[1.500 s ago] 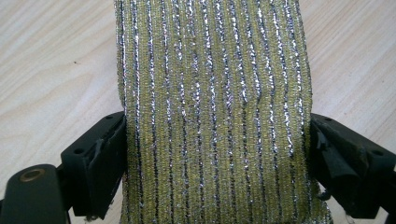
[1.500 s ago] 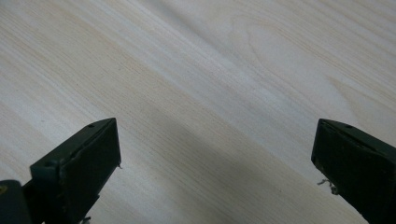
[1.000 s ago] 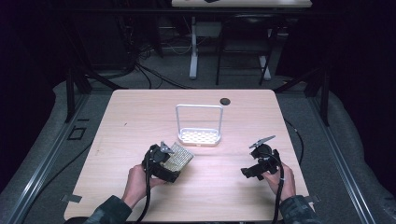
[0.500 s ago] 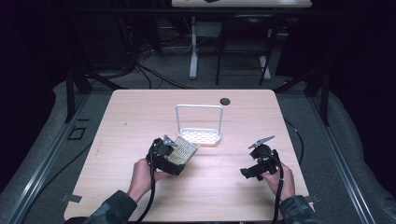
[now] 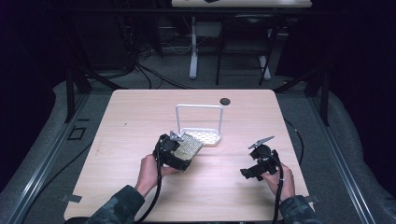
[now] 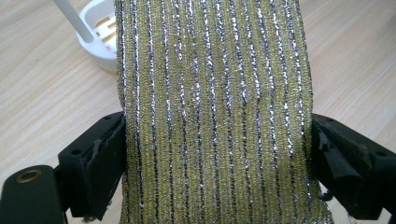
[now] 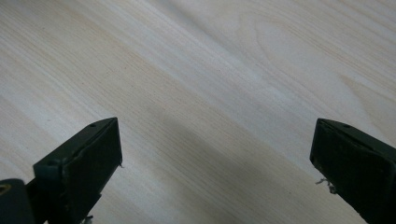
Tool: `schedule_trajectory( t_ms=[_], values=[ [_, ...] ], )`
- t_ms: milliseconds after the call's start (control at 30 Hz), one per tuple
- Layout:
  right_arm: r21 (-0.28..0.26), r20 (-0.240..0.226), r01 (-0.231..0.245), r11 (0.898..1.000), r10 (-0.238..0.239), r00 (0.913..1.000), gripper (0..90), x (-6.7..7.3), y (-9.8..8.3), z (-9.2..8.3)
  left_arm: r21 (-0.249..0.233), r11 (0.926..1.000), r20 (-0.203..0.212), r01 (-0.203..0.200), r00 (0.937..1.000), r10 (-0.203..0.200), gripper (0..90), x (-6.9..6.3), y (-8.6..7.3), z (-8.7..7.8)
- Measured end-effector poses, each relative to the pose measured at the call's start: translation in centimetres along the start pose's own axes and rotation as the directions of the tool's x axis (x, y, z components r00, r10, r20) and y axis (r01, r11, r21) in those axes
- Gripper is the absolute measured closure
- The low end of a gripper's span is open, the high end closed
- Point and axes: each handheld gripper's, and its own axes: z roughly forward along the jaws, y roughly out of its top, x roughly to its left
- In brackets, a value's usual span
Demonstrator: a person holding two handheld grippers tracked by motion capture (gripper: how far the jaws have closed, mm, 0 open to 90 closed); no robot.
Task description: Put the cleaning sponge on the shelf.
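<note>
A yellow-green scouring pad (image 5: 190, 146) with silver glitter stripes sits between the jaws of my left gripper (image 5: 183, 153), which is shut on its two sides. In the left gripper view the pad (image 6: 212, 93) reaches up from my left gripper (image 6: 215, 154) and hides much of the table. Its far end lies close to the white rack (image 5: 201, 136), a perforated base with a tall arched handle; a corner of the rack (image 6: 100, 28) shows at the top left. My right gripper (image 5: 248, 171) is at the front right and stands open (image 7: 215, 158) over bare wood.
The light wooden table (image 5: 140, 112) carries a small black round disc (image 5: 225, 101) near its far edge. Bare wood lies left of the rack and between my two hands. Dark floor, cables and table legs surround the table.
My left gripper has carried the pad forward and to the right, closer to the white rack. The right gripper has barely moved.
</note>
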Motion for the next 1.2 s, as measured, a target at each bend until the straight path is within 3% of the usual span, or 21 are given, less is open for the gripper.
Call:
schedule_trajectory(
  t_ms=[467,1200],
  values=[
    [-0.001,0.006,0.007,1.000,-0.007,1.0000,2.6,0.1,0.0,0.0,-0.033,0.9982,-0.014,0.050,0.9986,-0.051,10.7,-0.2,2.1,1.6],
    [0.004,0.001,0.013,1.000,-0.013,0.9999,2.6,0.1,0.1,0.1,-0.071,0.9947,-0.068,0.074,0.9946,-0.079,10.4,-0.2,5.3,3.0]
  ],
)
